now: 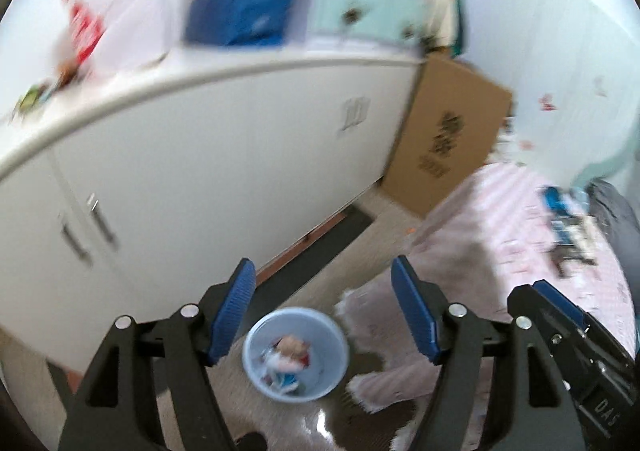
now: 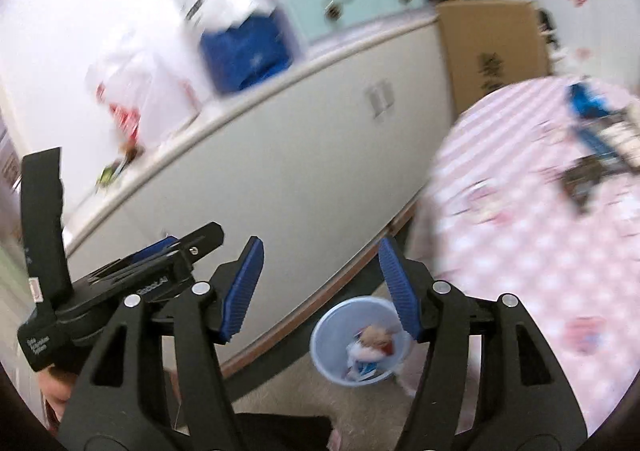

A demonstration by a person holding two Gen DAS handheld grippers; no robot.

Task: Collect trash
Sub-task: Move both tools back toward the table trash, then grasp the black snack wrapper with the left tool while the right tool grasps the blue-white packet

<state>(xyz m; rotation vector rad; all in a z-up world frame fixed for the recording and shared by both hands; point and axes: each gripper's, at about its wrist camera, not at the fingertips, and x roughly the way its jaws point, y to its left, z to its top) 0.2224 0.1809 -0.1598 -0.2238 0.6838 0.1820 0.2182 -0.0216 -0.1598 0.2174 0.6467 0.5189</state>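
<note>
A small light-blue bin [image 1: 334, 347] stands on the floor below both grippers, with crumpled wrappers and paper [image 1: 290, 355] inside it. In the right wrist view the same bin [image 2: 320, 347] sits under the right finger, and the trash [image 2: 372, 347] shows in it. My left gripper [image 1: 324, 267] is open with nothing between its blue pads and hangs high above the bin. My right gripper [image 2: 320, 247] is open too and holds nothing. Both views are blurred by motion.
A long white cabinet [image 1: 240, 155] runs along the left, topped with a blue bag [image 1: 240, 11] and plastic bags. A cardboard box [image 1: 448, 135] leans at its far end. A pink patterned cover [image 2: 520, 231] with small items [image 2: 592, 139] fills the right.
</note>
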